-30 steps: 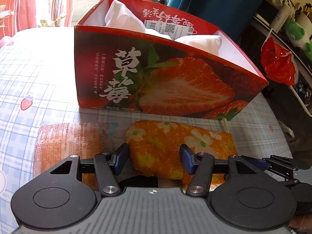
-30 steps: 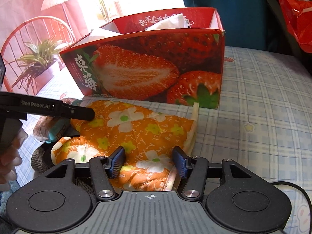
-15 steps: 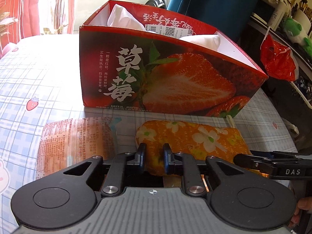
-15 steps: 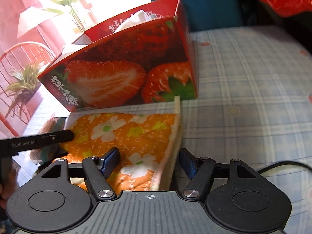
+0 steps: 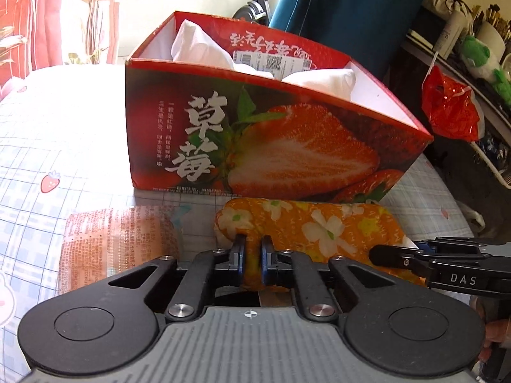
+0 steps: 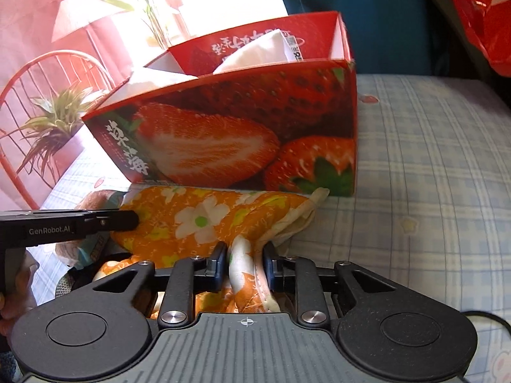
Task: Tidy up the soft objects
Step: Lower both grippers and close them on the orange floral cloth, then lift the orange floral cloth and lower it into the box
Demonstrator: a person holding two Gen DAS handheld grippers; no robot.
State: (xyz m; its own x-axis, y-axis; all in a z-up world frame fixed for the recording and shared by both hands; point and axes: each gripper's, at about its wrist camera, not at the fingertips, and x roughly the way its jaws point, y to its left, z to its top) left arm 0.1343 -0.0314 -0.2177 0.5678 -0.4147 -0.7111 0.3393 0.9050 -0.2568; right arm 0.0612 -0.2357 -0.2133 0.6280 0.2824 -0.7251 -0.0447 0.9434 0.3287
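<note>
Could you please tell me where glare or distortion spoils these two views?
Left wrist view: window light washes out the bedsheet at upper left; fisheye bends the strawberry box. Right wrist view: the background behind the box is blown out; the orange floral cloth stays sharp.

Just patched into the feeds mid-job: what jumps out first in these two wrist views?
The big red strawberry box dominates the middle of the checked cloth, open-topped with white bundles inside. Right in front of it lies an orange flowered fabric bundle, pinched at its two near ends by the left gripper and the right gripper; the right gripper's jaws have just been closing on it. An orange printed packet lies beside the bundle.
</note>
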